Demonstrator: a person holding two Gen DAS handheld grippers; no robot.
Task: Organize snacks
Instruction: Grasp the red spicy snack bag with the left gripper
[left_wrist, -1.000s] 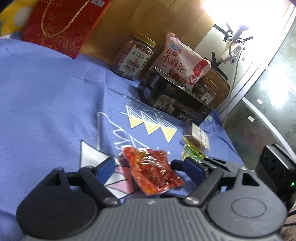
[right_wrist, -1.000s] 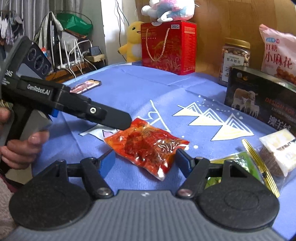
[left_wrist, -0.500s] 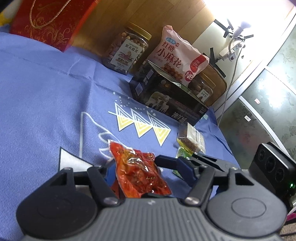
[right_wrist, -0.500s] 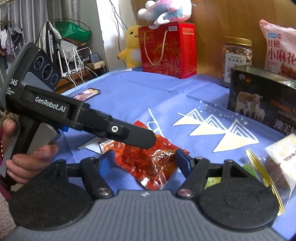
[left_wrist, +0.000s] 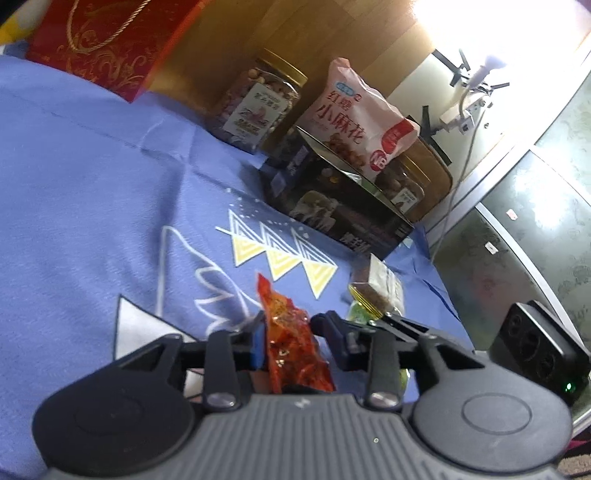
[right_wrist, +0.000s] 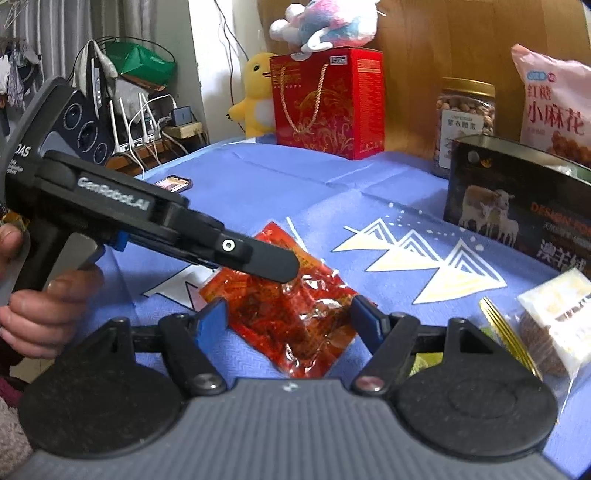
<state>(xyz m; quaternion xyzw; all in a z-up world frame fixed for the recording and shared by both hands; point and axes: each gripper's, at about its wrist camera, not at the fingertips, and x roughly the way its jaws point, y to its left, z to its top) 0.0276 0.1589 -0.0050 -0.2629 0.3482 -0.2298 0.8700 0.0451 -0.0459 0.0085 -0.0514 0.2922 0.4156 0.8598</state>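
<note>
My hand-held gripper (left_wrist: 288, 332) is black with blue pads (right_wrist: 212, 319). The packet (right_wrist: 291, 314) is glossy red. The tabletop cloth (right_wrist: 258, 184) is blue with white and yellow triangles (right_wrist: 417, 254). The gift box (right_wrist: 328, 103) is red with gold swirls; the bag (right_wrist: 554, 99) is pink.

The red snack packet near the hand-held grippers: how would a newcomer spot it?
Start at the blue tablecloth, then find its yellow triangle print. Just in front lies the red snack packet, crinkly, glossy and see-through, with the left hand-held gripper closed on it; the neighbouring packets are pale, brown and green.
</note>
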